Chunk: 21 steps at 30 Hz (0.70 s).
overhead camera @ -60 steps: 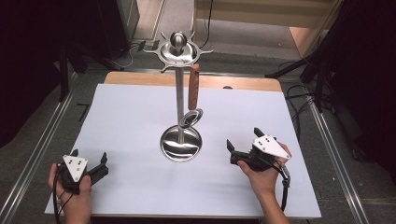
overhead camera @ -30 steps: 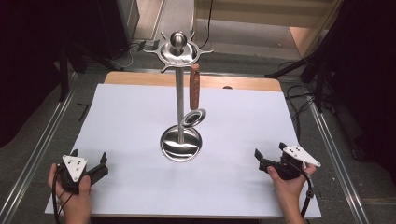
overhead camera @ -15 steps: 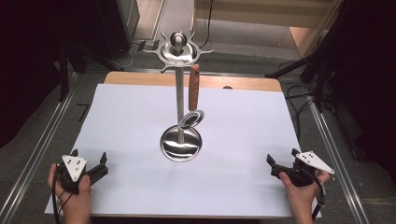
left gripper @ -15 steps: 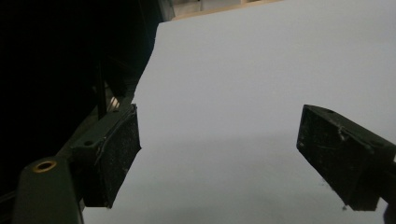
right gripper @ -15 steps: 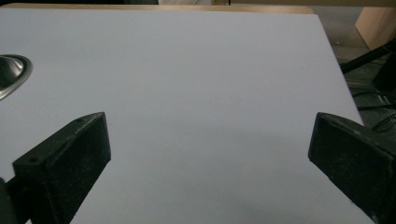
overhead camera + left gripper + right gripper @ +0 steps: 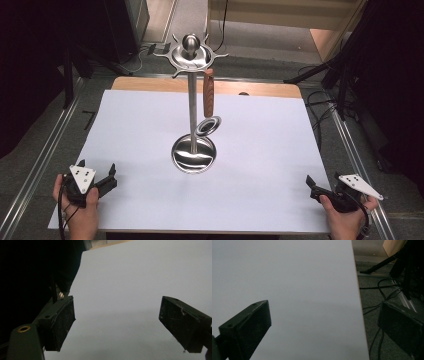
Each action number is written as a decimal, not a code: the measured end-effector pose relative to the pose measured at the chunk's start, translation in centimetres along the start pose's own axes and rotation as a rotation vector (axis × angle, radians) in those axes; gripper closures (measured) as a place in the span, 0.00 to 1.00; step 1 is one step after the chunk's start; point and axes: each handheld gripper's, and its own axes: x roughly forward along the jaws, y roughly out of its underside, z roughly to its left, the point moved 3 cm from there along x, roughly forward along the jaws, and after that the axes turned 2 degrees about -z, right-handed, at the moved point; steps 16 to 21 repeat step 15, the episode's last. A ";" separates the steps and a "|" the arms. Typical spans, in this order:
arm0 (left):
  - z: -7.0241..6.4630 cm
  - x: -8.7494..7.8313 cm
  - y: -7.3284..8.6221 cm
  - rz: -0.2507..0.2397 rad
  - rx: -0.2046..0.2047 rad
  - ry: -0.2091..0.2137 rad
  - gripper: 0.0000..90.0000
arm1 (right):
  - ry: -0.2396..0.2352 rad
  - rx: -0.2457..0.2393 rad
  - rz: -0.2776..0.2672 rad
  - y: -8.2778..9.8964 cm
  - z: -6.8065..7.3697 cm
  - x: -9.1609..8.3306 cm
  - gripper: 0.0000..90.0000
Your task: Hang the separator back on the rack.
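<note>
Grippers at rest beside a utensil stand (image 6: pixel 192 100), its wood-handled strainer (image 6: pixel 208 107) hanging from the top ring above the round base at mid-table.

Both tools sit released and empty at the near edge of the white table (image 6: pixel 260 150): the left gripper (image 6: pixel 104 181) at the near-left corner, the right gripper (image 6: pixel 315 192) at the near-right edge, jaws spread wide in both gripper views. Two seconds ago the right gripper lay close to the base; it has since drawn back to the corner, while the left has not moved. Any fresh reach should come in level and slow, pinching the wooden handle and lifting it straight off its hook so the stand stays upright.
</note>
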 end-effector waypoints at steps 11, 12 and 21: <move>0.2 -0.2 0.0 -0.020 -0.025 0.011 0.17 | 0.010 0.031 0.009 1.1 -0.8 -0.6 0.00; 0.3 -0.2 0.0 -0.018 -0.031 0.009 0.17 | 0.008 0.031 0.006 1.1 -0.8 -0.6 0.00; 0.5 0.0 0.0 0.002 -0.050 0.032 0.17 | -0.027 0.028 0.008 1.1 -0.6 -0.4 0.15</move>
